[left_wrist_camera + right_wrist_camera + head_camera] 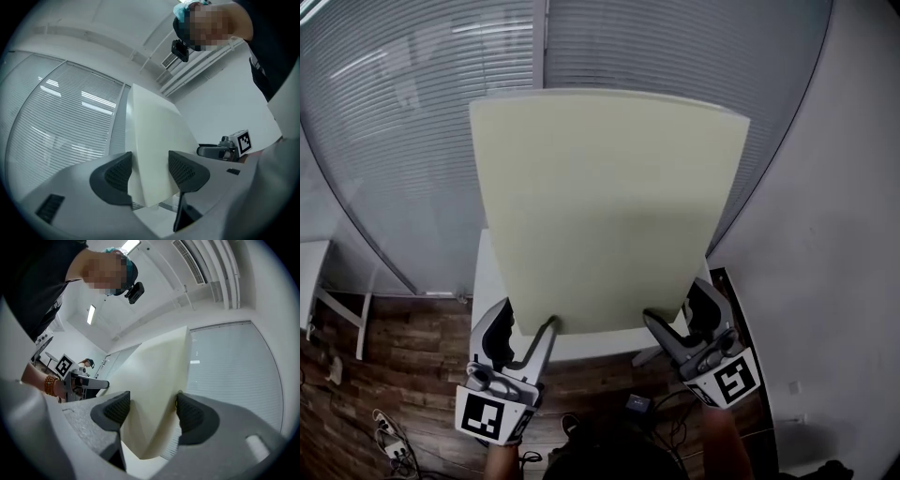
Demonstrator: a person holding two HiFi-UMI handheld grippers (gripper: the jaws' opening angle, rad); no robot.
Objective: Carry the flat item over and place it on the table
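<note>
A large pale cream foam board is held up in front of me, tilted, and fills the middle of the head view. My left gripper is shut on its lower left corner. My right gripper is shut on its lower right corner. In the left gripper view the board stands edge-on between the two dark pads, with my left gripper pressing both faces. The right gripper view shows the board squeezed and dented by my right gripper. A white table shows under the board, mostly hidden by it.
A curved glass wall with blinds stands behind the table. A plain white wall is on the right. Wooden floor lies below, with cables and another white table's frame at the left.
</note>
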